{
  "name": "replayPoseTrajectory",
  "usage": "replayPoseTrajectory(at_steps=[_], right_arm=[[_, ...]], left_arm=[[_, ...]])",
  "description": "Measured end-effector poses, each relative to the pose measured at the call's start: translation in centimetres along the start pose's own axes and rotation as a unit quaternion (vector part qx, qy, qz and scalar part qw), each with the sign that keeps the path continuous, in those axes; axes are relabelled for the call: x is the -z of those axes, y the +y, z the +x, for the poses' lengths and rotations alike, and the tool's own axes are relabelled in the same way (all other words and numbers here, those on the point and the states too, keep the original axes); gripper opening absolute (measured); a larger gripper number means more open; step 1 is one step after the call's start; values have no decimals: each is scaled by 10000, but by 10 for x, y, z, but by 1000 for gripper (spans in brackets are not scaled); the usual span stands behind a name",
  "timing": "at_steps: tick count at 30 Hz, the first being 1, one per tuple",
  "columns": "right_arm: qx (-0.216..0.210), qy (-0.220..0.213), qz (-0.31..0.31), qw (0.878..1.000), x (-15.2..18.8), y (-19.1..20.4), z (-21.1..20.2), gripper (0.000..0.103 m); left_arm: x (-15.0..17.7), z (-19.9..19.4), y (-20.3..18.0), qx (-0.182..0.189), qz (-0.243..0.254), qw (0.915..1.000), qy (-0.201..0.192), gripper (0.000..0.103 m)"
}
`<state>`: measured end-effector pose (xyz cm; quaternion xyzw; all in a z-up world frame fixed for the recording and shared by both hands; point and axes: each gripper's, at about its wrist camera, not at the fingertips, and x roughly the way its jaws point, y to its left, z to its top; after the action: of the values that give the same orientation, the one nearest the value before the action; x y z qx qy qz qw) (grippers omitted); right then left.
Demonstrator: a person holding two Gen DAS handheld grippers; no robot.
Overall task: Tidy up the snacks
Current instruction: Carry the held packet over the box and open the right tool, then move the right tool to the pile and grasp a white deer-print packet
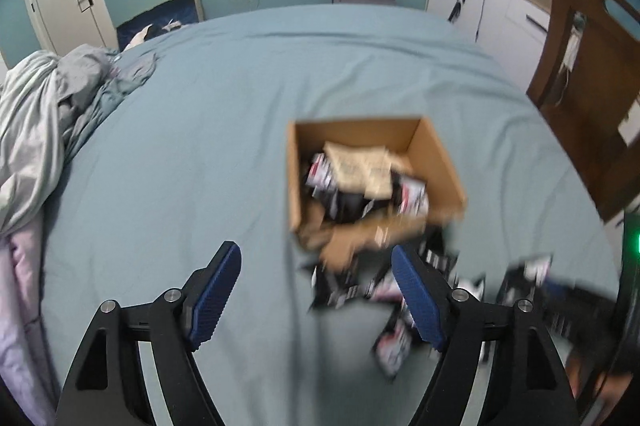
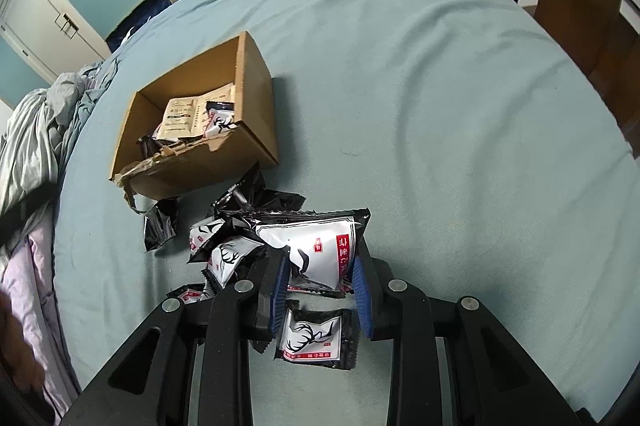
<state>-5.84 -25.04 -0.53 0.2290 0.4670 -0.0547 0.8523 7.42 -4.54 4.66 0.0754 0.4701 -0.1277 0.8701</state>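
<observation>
An open cardboard box (image 1: pixel 436 162) (image 2: pixel 256 98) stands on the blue bed sheet (image 2: pixel 440 106). It holds a beige packet (image 2: pixel 180 118) and black-and-white snack packets. More of these deer-print snack packets (image 2: pixel 224 254) lie heaped in front of the box; in the left wrist view they are blurred (image 1: pixel 340 286). My right gripper (image 2: pixel 320 260) is shut on one large deer-print packet (image 2: pixel 320 242), held just above the sheet. A smaller packet (image 2: pixel 316 338) lies beneath it. My left gripper (image 1: pixel 316 254) hangs open near the box's torn front edge, nothing pressed between its pads.
Rumpled grey bedding (image 1: pixel 36 130) is piled at the bed's left side. A brown wooden chair (image 1: pixel 580 66) stands at the right edge, with white cabinets (image 1: pixel 480 2) behind it. Bare sheet stretches beyond and to the right of the box.
</observation>
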Motion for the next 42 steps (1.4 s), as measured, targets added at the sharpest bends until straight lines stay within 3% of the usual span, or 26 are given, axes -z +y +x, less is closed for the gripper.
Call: replayPoseTrajectory(at_steps=[5,9,14,19,25,29,30,32,33,37,42], right_arm=[[-4,-232,-124,9997,-2,5,-18,27],[-118,-47,-179,9998,-8,13,-20,27],[8,-110,-361,9993,-30,35,-29,27],[-353,-1,-304,9989,-62,61,-28,27],[-415,159,-468,9979,-98,98,-8,27],[-737,-37,-329,9967,-116,107,0,29],[-827,-130,-168,9964,-119,105,1,32],[-939,-223,231,9951,-121,96,3,55],[-925,-233,343,9948,-120,92,3,73],[-624,-272,262,9973,-111,75,-3,76],[-203,138,-56,9997,-73,54,-8,76]], left_arm=[[44,-20,9,316,-240,9992,25,84],[61,-9,10,35,-94,9999,-40,85],[62,4,8,-19,51,9999,100,85],[61,7,7,-54,197,9998,37,85],[58,12,12,-29,259,9996,88,85],[56,16,20,36,150,9998,118,85],[57,17,22,47,131,9998,142,85],[57,19,23,51,120,9998,181,85],[57,20,23,47,119,9997,184,85],[57,19,21,35,184,9997,151,85],[59,19,13,-63,340,9993,105,85]])
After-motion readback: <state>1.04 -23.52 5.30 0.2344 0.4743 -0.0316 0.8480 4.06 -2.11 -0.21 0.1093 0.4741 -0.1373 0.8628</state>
